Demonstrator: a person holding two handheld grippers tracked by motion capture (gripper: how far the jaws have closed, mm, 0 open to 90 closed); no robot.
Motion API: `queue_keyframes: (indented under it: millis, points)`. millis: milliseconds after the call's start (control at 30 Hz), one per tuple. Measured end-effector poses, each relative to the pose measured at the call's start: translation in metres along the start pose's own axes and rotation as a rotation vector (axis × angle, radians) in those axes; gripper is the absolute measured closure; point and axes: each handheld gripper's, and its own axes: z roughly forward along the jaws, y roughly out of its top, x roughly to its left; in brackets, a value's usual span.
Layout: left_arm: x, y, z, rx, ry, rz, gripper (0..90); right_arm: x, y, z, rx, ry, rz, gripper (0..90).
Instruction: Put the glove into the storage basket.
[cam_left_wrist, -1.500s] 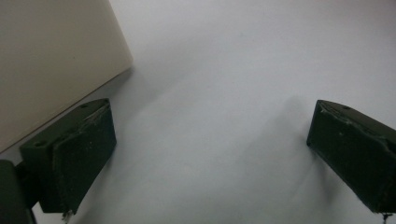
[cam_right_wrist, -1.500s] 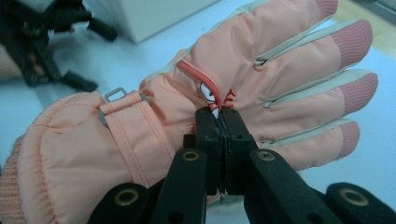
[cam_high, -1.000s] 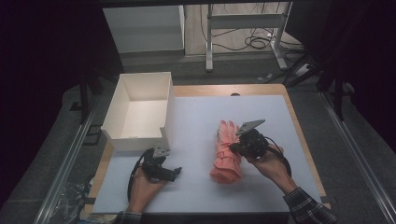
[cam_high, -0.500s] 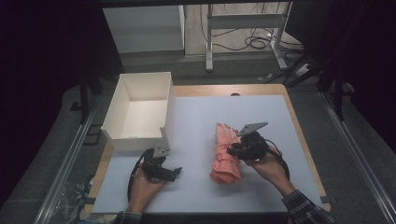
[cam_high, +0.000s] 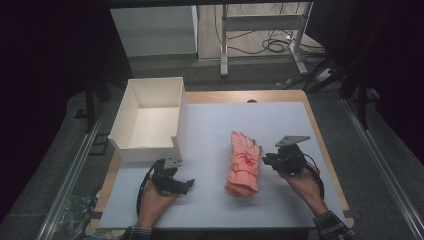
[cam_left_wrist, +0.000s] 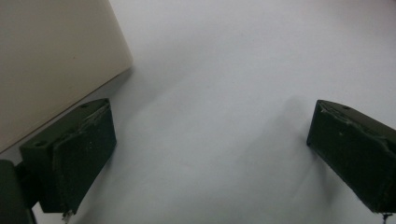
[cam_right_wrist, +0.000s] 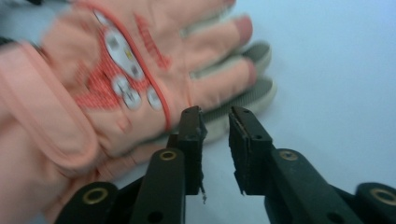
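Right hand-held gripper (cam_high: 267, 160) sat just beside the pink gloves (cam_high: 244, 162), on their right, its jaws a narrow gap apart with nothing between them — they had just been closing, and in the right gripper view the tips (cam_right_wrist: 215, 116) stood at the edge of the glove fingers (cam_right_wrist: 224, 79) without pinching any fabric. The gloves lay stacked as a pair on the white surface (cam_high: 225, 120), cuffs toward the person and fingers pointing away. The white box (cam_high: 150, 117) stood well to the left of the gloves and looked empty. Also left of the gloves, the left hand-held gripper (cam_high: 187, 184) rested low on the surface with its jaws spread wide and nothing in them, the box wall (cam_left_wrist: 51, 60) close by in its own view.

The gloves looked soft, padded and light — likely to sag and slide apart if lifted by one finger. A better hold would probably be across the thick cuff or palm, catching both layers at once. The rubbery palm print (cam_right_wrist: 121, 65) might add some grip.
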Motion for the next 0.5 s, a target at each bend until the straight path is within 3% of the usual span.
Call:
queue_keyframes:
  millis: [167, 500]
  points:
    - [0.000, 0.000, 0.000, 0.003, 0.000, 0.004, 1.2, 0.003, -0.018, 0.006, -0.004, 0.040, 0.013, 80.8]
    - [0.001, 0.000, 0.000, 0.003, 0.001, 0.008, 1.2, 0.032, -0.045, 0.007, -0.001, 0.118, -0.022, 81.7]
